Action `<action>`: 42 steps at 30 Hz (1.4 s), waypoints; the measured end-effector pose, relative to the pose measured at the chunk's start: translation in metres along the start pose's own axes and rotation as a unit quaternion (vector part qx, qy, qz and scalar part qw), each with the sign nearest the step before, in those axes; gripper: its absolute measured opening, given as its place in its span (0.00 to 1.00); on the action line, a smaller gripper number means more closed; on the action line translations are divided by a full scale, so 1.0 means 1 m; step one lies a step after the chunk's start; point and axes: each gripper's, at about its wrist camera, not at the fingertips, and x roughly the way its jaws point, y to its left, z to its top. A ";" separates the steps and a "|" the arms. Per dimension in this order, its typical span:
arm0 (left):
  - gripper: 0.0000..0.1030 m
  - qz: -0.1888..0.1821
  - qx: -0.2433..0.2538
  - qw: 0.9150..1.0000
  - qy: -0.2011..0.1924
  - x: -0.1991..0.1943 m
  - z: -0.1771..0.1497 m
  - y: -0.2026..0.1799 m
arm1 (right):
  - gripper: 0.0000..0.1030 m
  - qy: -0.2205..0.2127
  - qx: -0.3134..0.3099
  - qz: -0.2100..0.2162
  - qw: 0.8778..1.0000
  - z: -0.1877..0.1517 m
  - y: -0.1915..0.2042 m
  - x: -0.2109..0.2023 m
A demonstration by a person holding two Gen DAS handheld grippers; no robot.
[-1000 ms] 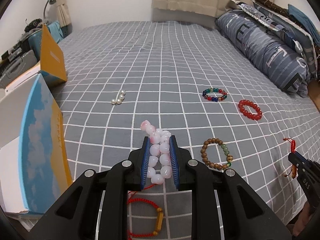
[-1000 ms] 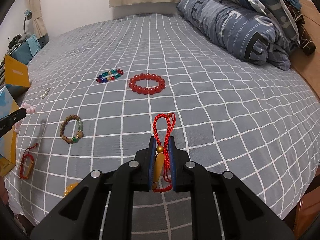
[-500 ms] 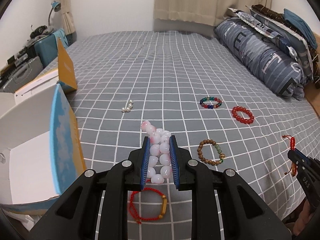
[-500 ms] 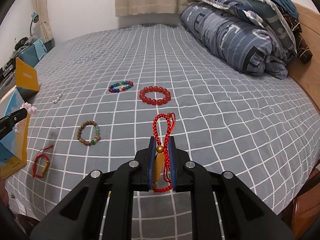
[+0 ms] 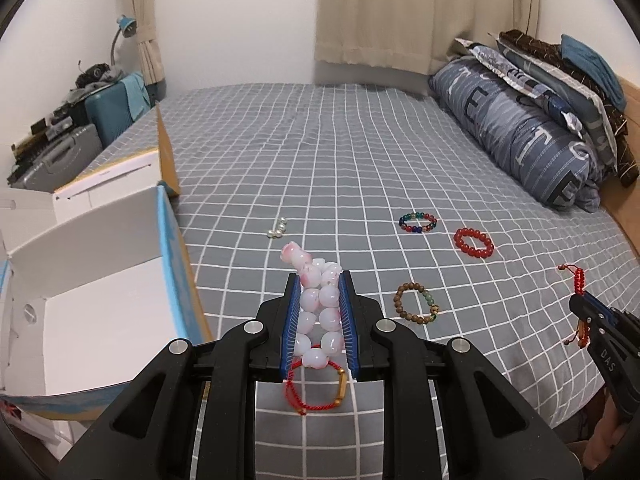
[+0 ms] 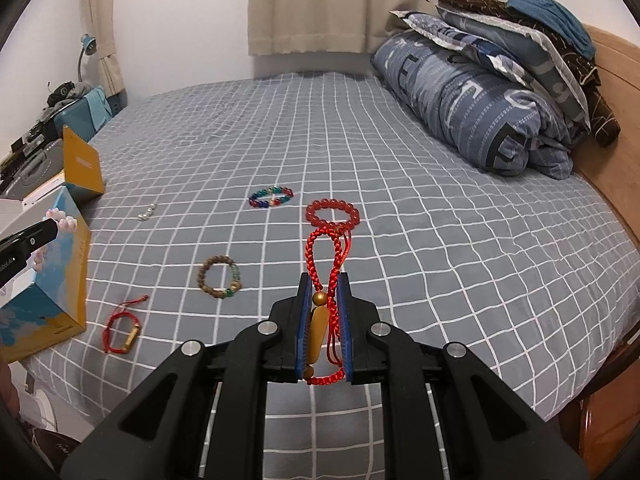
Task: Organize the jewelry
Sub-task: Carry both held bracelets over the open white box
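We are pinching a pink-white glass bead bracelet (image 5: 318, 310) in left tongs (image 5: 319, 280), a red braided cord bracelet (image 6: 326, 276) in right tongs (image 6: 324, 280).

Both views are evenly and fairly brightly lit by soft indoor light from above; no harsh shadows are cast on the bedspread (image 5: 360, 168), and the curtains (image 6: 312, 4) are drawn. Strong fisheye distortion is seen: the grid lines are bowed and the corners are cut off in black. Slight softness is noticed at the white box (image 5: 100, 312). Small highlights are reflected by metal screws.
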 end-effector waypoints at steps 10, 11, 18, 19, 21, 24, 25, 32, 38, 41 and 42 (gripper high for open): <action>0.19 0.020 -0.018 1.000 -0.007 -0.025 -0.002 0.029 | 0.12 -0.016 -0.024 0.019 0.999 0.008 0.040 -0.022; 0.19 0.023 -0.021 0.999 -0.007 -0.027 -0.003 0.033 | 0.12 -0.017 -0.028 0.023 0.999 0.009 0.047 -0.023; 0.19 0.045 -0.041 0.998 -0.010 -0.041 -0.008 0.071 | 0.12 -0.020 -0.049 0.056 0.997 0.016 0.095 -0.022; 0.19 0.051 -0.047 0.998 -0.010 -0.043 -0.009 0.080 | 0.12 -0.020 -0.053 0.060 0.997 0.017 0.103 -0.022; 0.19 0.059 -0.054 0.997 -0.009 -0.045 -0.011 0.091 | 0.12 -0.022 -0.062 0.070 0.995 0.019 0.120 -0.021; 0.19 0.075 -0.069 0.995 -0.008 -0.048 -0.015 0.115 | 0.12 -0.020 -0.074 0.084 0.993 0.022 0.143 -0.019; 0.19 0.080 -0.074 0.994 -0.008 -0.049 -0.017 0.123 | 0.12 -0.021 -0.081 0.091 0.992 0.025 0.155 -0.020; 0.19 0.112 -0.111 0.987 0.004 -0.050 -0.025 0.175 | 0.12 -0.021 -0.111 0.144 0.983 0.031 0.227 -0.026; 0.19 0.137 -0.139 0.981 0.012 -0.052 -0.035 0.218 | 0.12 -0.006 -0.138 0.181 0.974 0.034 0.297 -0.019; 0.19 0.147 -0.150 0.978 0.016 -0.051 -0.038 0.236 | 0.12 -0.015 -0.164 0.179 0.970 0.033 0.332 -0.018; 0.19 0.152 -0.154 0.976 0.016 -0.051 -0.039 0.243 | 0.12 -0.015 -0.171 0.183 0.968 0.033 0.345 -0.016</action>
